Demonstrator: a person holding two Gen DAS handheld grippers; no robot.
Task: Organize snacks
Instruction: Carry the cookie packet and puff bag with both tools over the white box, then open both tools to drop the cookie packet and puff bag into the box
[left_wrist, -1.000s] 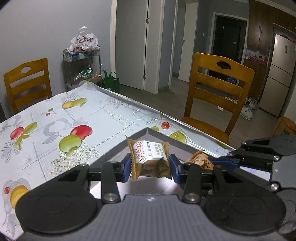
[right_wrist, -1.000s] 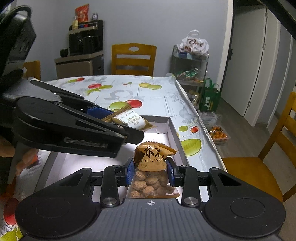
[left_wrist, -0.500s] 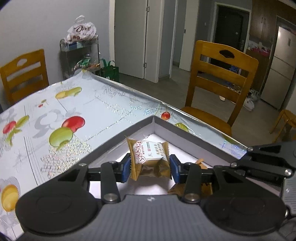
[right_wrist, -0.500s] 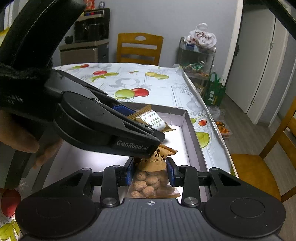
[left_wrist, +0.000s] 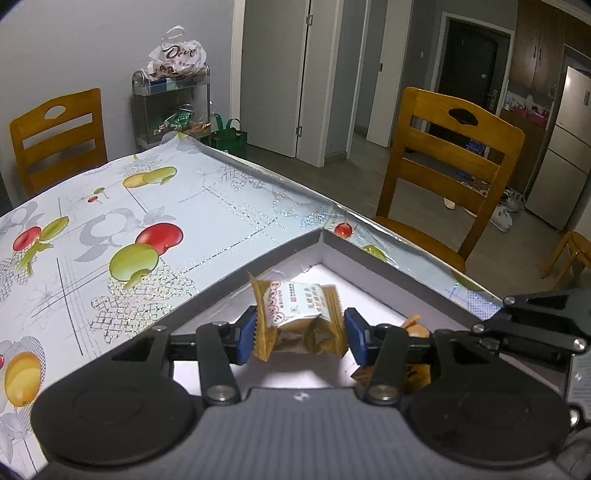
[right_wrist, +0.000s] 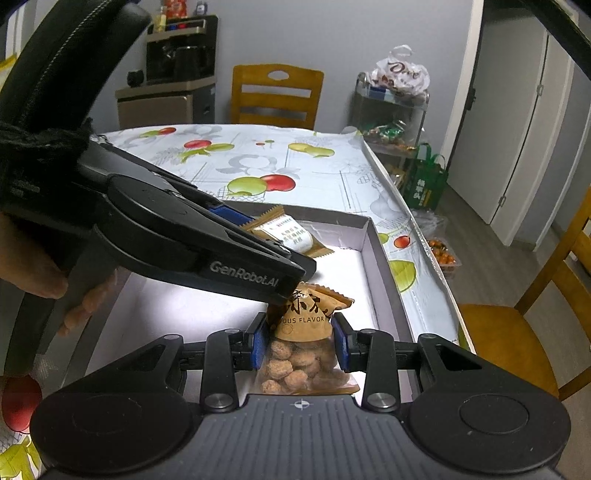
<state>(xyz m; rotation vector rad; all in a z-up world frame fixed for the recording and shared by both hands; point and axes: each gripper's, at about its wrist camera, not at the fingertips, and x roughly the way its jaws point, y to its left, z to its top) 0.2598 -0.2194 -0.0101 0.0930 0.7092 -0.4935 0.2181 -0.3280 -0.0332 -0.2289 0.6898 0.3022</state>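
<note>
Crinkly brown foil with a white printed label wraps the small snack packet (left_wrist: 299, 317) that sits between the blue pads of the left gripper (left_wrist: 300, 338) in the left wrist view. The jaws are opening: the near pad on the picture's left looks to be touching the packet's serrated edge, while a sliver of daylight shows beside the other pad, so the grip is letting go. The packet hangs just over the white floor of the grey-walled box (left_wrist: 373, 250), near its far corner, and the box rests on the bench (left_wrist: 147, 206) under a fruit-print cloth. I judge the packet very light and springy. Its crimped ends bend easily, so the plump middle is the surer place to pinch.

From the right wrist view, the right gripper (right_wrist: 302, 343) is closed on a clear-bottomed pouch of brown nuggets (right_wrist: 304, 354), its pads pressing the pouch's sides just below the tan printed band. The pouch sits low in the same box (right_wrist: 378, 258), near the wall on the picture's right. The other gripper crosses above it, with its packet (right_wrist: 286, 234) further back toward the far wall. This pouch looks light but lumpy. The film is slick and soft, and the pieces inside would probably crumble under a hard squeeze, so a gentle hold across the filled body seems best. The sealed top flap would likely fold and slip if taken there.
</note>
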